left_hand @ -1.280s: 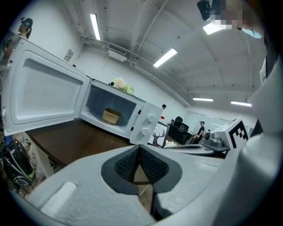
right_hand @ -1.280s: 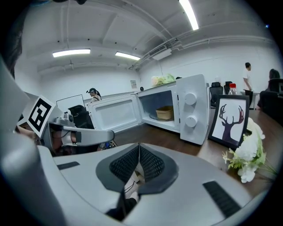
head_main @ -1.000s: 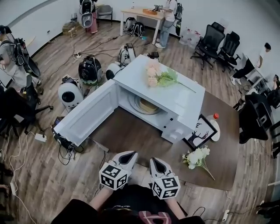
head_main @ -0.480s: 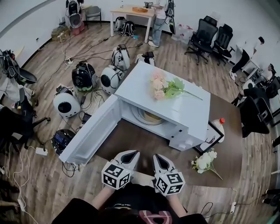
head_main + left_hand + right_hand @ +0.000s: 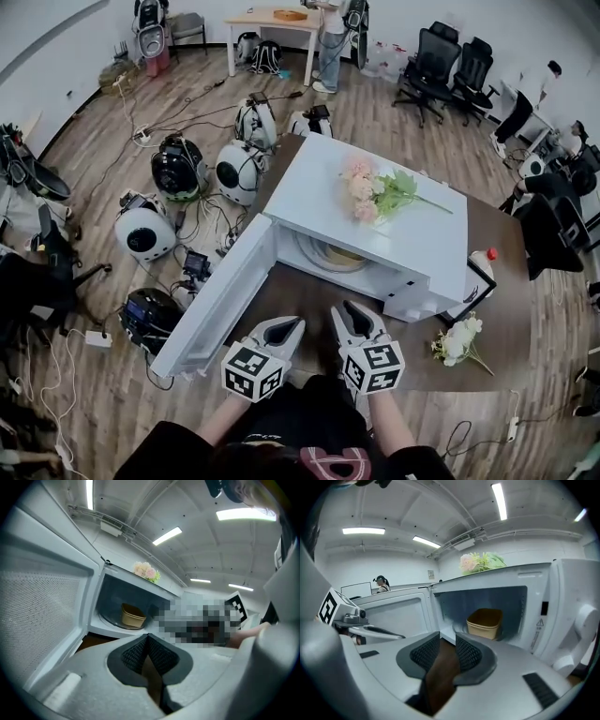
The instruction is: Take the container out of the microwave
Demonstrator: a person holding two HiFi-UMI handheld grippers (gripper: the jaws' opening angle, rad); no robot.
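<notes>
A white microwave (image 5: 319, 183) stands on the brown table (image 5: 300, 305) with its door (image 5: 220, 295) swung wide open to the left. A tan container (image 5: 342, 253) sits on the turntable inside; it also shows in the left gripper view (image 5: 132, 616) and the right gripper view (image 5: 485, 622). Both grippers hover over the table just in front of the opening, short of the container. My left gripper (image 5: 289, 325) (image 5: 148, 637) is shut and holds nothing. The jaws of my right gripper (image 5: 354, 312) (image 5: 446, 639) are opening, with only the tabletop showing between them.
Pink flowers (image 5: 370, 195) lie on the microwave's top. White flowers (image 5: 459, 339), a framed picture (image 5: 476, 292) and a red-capped bottle (image 5: 483, 260) sit on the table at the right. Round machines (image 5: 145, 230) and cables crowd the floor beyond the open door.
Both grippers have moved forward toward the microwave's opening, which now sits closer in view. The right gripper's jaws, shut before, have parted.
</notes>
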